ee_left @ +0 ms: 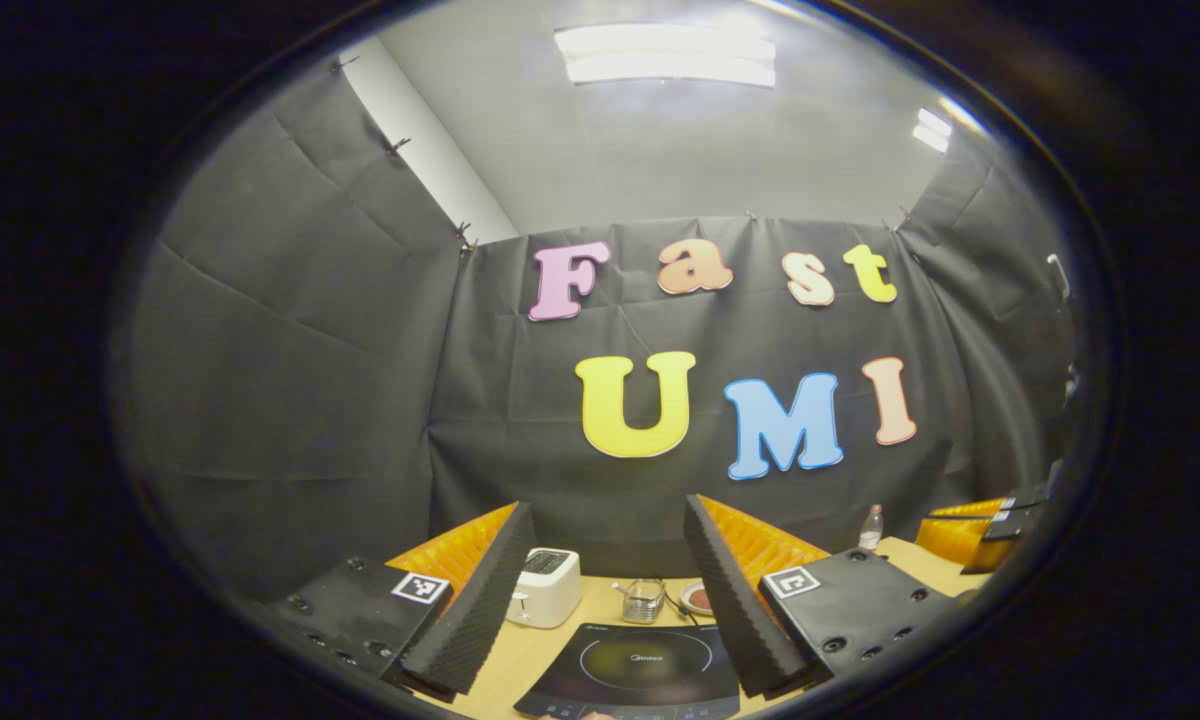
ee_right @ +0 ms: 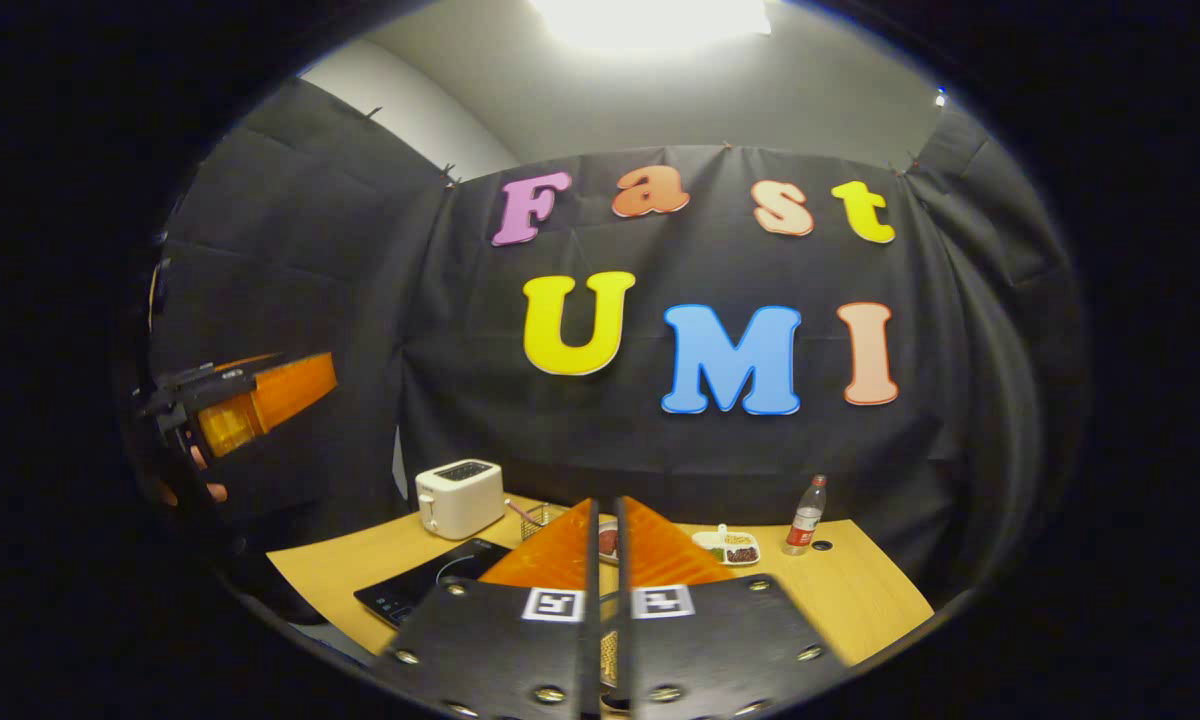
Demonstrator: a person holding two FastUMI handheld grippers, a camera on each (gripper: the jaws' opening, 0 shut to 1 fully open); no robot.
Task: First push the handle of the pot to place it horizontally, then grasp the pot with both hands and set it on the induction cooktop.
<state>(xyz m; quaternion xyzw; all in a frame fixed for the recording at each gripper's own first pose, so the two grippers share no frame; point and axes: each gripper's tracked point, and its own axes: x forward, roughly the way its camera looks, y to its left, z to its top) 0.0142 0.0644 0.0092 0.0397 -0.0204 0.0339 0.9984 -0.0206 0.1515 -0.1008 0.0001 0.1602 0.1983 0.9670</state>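
Task unstarted: left claw (ee_left: 605,560) spread wide above cooktop (ee_left: 635,668) at bottom centre, right claw (ee_right: 608,545) clenched empty; both steps remain.

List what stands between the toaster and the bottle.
In the right gripper view, between the toaster and the bottle: a wire basket, a small dish and a divided tray.

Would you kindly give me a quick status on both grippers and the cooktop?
Left gripper open, above the table. Right gripper shut, holding nothing. Cooktop bare. Toaster and wire basket behind it.
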